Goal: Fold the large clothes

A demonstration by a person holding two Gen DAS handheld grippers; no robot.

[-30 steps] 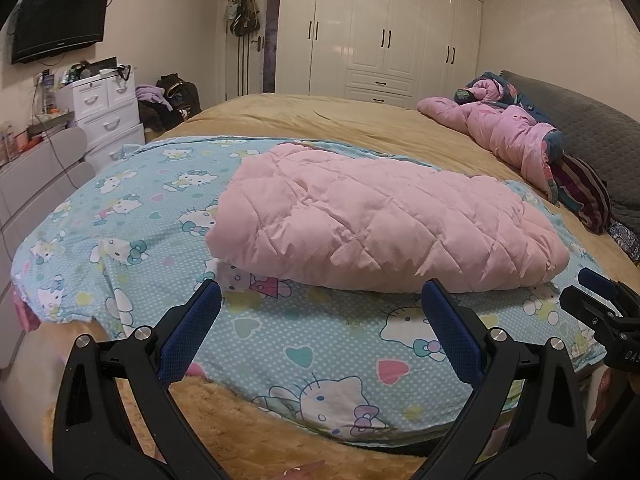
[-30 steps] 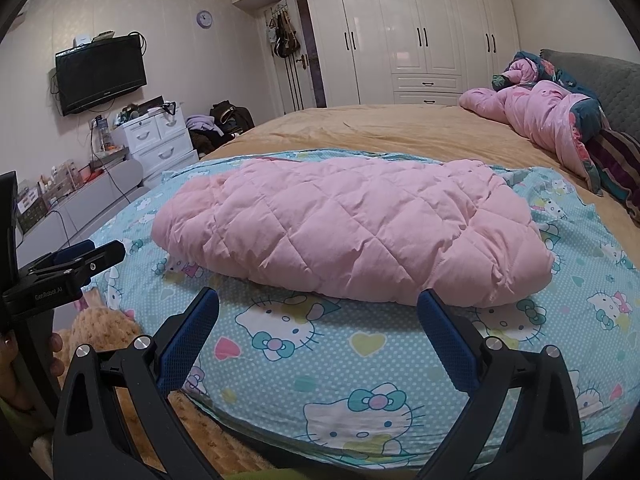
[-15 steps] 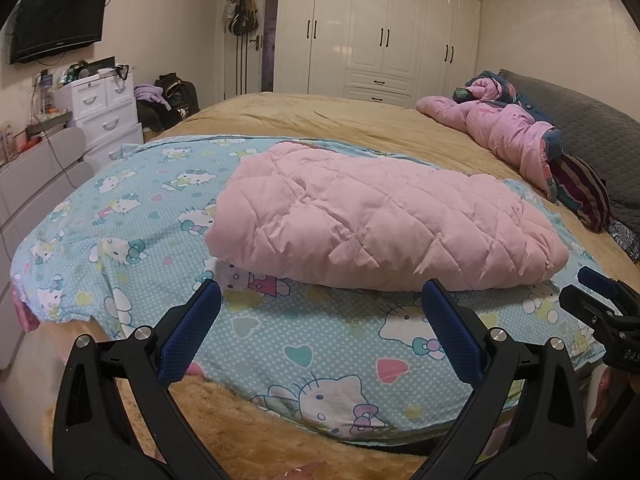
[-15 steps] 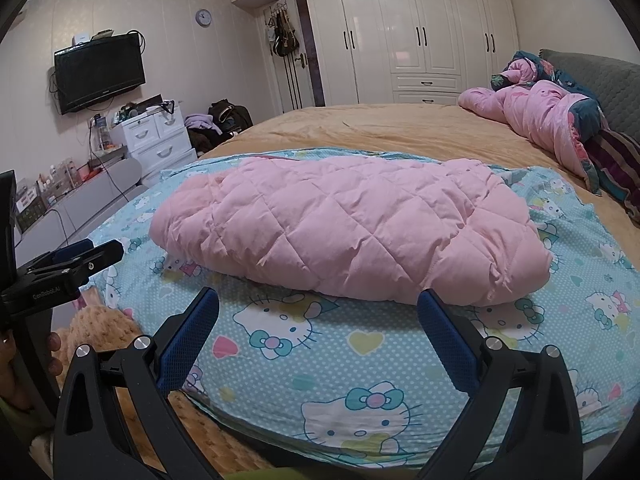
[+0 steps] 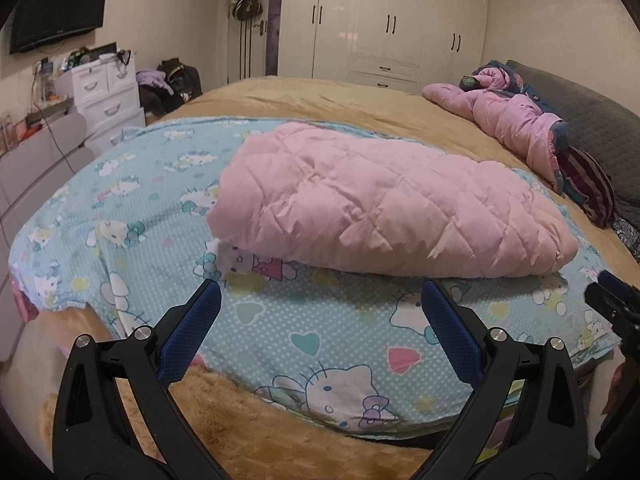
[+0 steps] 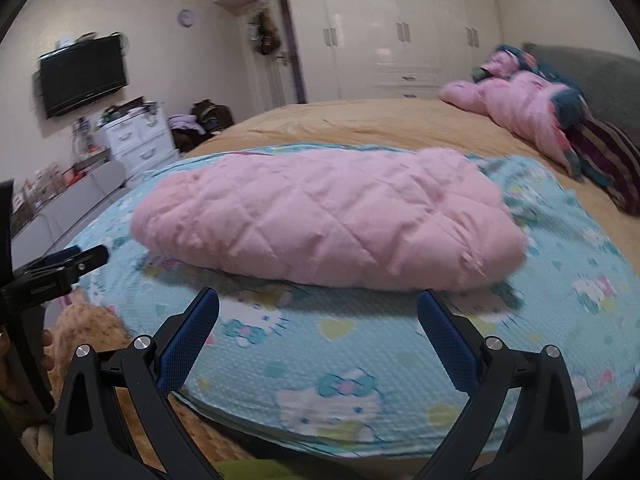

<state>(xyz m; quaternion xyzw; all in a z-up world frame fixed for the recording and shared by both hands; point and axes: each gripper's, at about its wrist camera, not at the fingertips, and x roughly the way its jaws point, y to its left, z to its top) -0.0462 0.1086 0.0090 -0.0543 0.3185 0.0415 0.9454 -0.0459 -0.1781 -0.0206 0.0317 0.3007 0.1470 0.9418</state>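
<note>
A folded pink quilted coat [image 5: 384, 208] lies on a light-blue cartoon-cat sheet [image 5: 328, 336] spread over the bed; it also shows in the right wrist view [image 6: 328, 220], on the same sheet [image 6: 352, 344]. My left gripper [image 5: 320, 304] is open and empty, held short of the coat's near edge. My right gripper [image 6: 318, 304] is open and empty, also short of the coat. The right gripper's tip shows at the right edge of the left wrist view [image 5: 612, 300]; the left gripper shows at the left edge of the right wrist view [image 6: 60, 268].
A tan fuzzy blanket [image 5: 344, 100] covers the bed. A second pink jacket [image 5: 512, 120] and a striped pillow [image 5: 588, 188] lie by the grey headboard [image 5: 588, 120]. White drawers [image 5: 108, 92], a wall TV [image 5: 60, 4] and a white wardrobe [image 5: 384, 20] stand beyond.
The right wrist view has shifted and blurred, so my right gripper is moving and has drawn back a little. The left gripper has barely moved. The coat lies unchanged.
</note>
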